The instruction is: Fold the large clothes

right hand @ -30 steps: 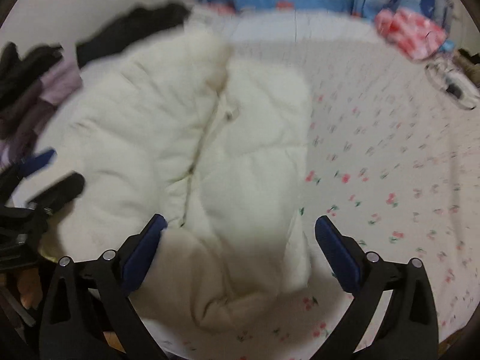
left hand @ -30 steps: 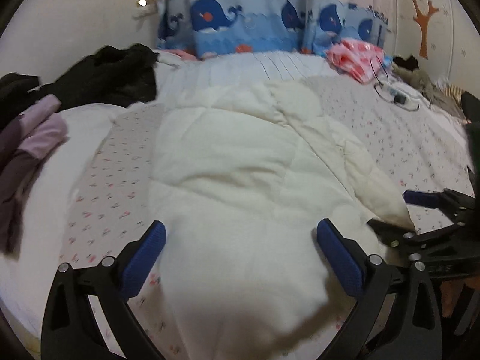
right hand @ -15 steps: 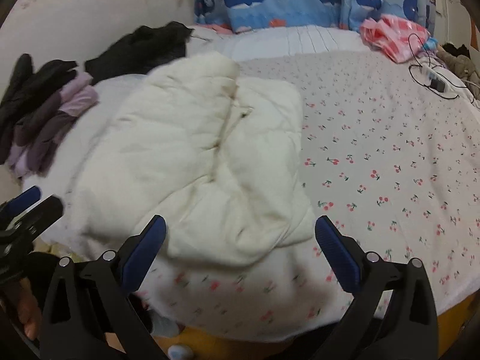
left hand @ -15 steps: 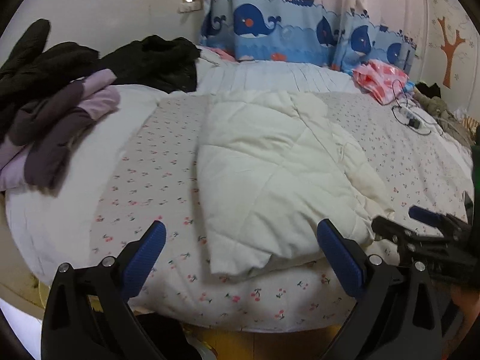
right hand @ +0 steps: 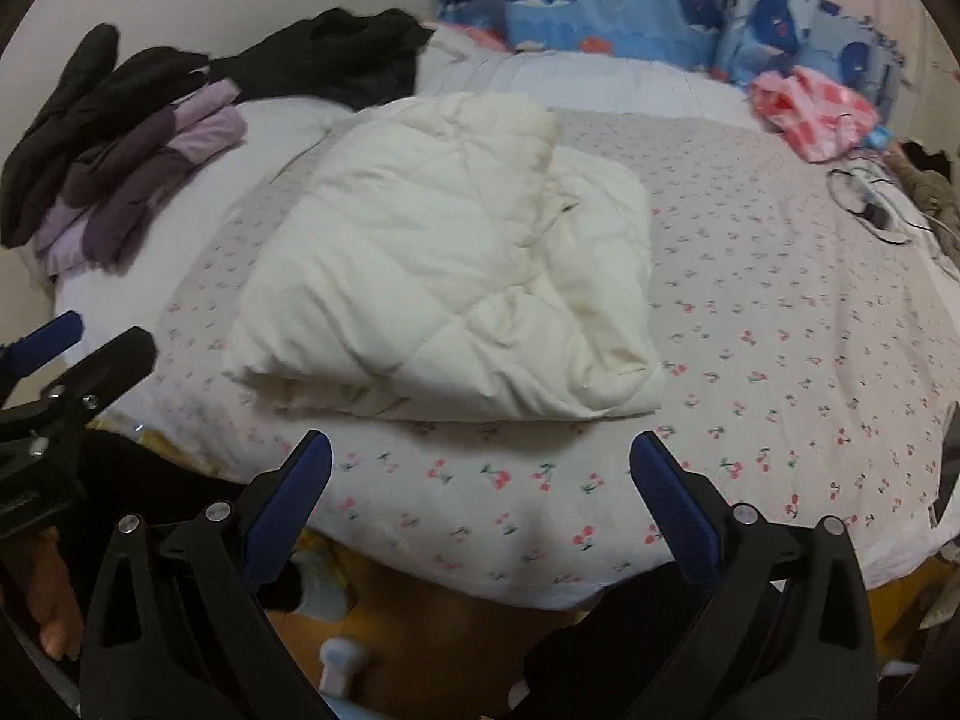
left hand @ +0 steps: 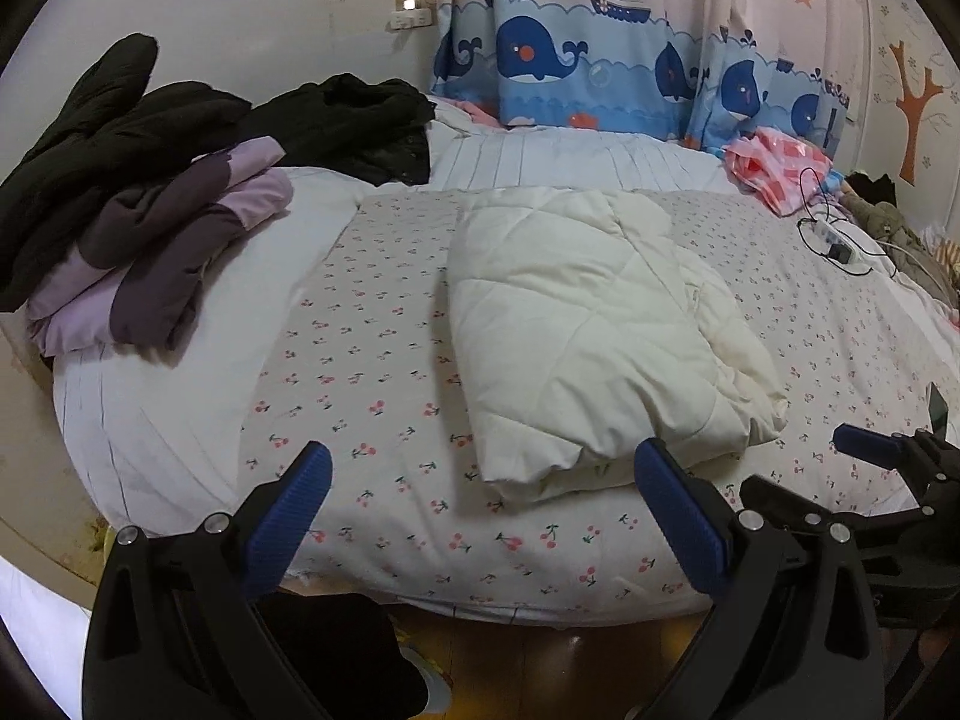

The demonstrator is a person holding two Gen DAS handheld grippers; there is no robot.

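Across the room stretches the bed (left hand: 384,360), its cherry-print sheet taking up nearly everything I can see, with a whale-patterned curtain (left hand: 576,60) hanging behind it. On the middle of that sheet lies the cream quilted coat (left hand: 588,324), folded into a thick, roughly rectangular bundle with one layer laid over another; from the right-hand view its near edge sits just back from the edge of the mattress (right hand: 456,276). To the far left a heap of dark and lilac clothes (left hand: 138,204) is piled loosely, and it does not look folded. A pink bundle (left hand: 774,162) and a tangle of cable (left hand: 840,240) sit well off to the right. Down at the foot of the bed, the left gripper (left hand: 480,510) hangs with its jaws spread wide and nothing between them, and the right gripper (right hand: 480,492) is the same, wide apart and empty, both clear of the coat. My guess is this coat is finished or nearly so, perhaps wanting a tidy, while the pile on the left remains to do.
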